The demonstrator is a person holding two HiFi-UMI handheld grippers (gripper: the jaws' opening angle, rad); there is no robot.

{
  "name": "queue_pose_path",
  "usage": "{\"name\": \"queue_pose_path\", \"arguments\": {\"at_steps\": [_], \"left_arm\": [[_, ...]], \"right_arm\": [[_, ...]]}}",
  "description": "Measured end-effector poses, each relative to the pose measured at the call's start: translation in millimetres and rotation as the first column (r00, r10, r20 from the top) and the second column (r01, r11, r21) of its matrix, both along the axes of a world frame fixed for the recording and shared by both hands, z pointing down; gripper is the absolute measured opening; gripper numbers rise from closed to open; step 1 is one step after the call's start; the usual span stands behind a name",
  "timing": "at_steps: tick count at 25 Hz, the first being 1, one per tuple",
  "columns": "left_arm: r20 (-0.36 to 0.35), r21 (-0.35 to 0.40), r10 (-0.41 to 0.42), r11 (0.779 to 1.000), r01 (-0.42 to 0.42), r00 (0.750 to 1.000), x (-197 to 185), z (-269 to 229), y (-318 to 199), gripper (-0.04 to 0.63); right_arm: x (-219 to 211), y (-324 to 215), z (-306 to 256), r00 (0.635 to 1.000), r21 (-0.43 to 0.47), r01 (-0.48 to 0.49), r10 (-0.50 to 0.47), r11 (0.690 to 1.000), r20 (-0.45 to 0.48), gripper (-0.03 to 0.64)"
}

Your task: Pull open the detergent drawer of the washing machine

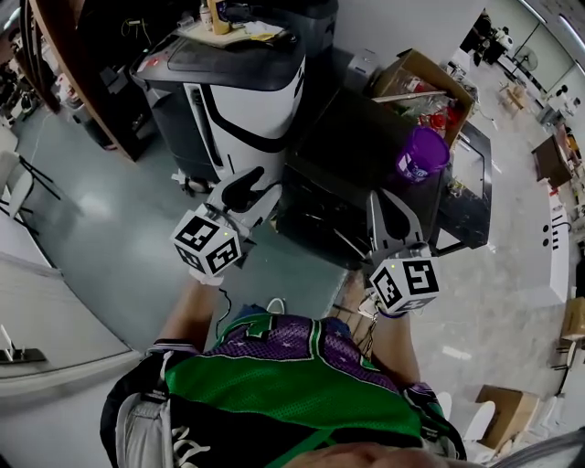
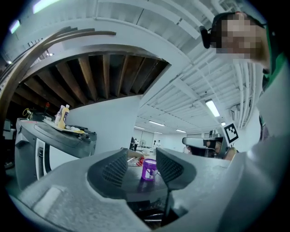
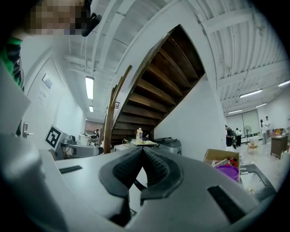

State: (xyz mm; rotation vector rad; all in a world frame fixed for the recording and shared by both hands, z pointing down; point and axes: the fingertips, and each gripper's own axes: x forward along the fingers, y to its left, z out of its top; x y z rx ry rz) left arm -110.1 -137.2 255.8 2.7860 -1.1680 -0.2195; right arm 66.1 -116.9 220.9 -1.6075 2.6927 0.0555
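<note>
A white washing machine point(image 1: 239, 108) with a dark top stands ahead on the left; in the left gripper view it is at the left edge point(image 2: 45, 145). I cannot make out its detergent drawer. To its right is a black machine point(image 1: 361, 174) with a purple tub point(image 1: 422, 154) on top. My left gripper point(image 1: 254, 189) hangs in the air before the gap between the two machines, open and empty; through its jaws point(image 2: 141, 155) I see the purple tub point(image 2: 149, 169) far off. My right gripper point(image 1: 391, 208) is shut on nothing point(image 3: 142, 151), in front of the black machine.
An open cardboard box point(image 1: 425, 82) with clutter sits behind the black machine. Bottles and papers point(image 1: 224, 23) lie on a unit behind the white machine. A wooden staircase point(image 3: 158, 81) rises on the left. Grey floor point(image 1: 110, 210) lies to my left.
</note>
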Motion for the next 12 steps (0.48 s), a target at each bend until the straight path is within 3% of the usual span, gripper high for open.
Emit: {"name": "queue_pose_path", "arguments": {"at_steps": [4,12], "left_arm": [[-0.059,-0.024,0.042,0.999,-0.044,0.997,-2.2,6.2,-13.0,0.254],[-0.142,-0.096,0.025,0.995,-0.039,0.990,1.8,24.5,-40.6,0.262]], "right_arm": [[-4.6,-13.8,6.6,1.000,-0.010,0.006,-0.006,1.000,-0.010,0.002],[-2.2,-44.8,8.6,0.999,-0.005,0.047,-0.047,0.999,0.011,0.002]]}}
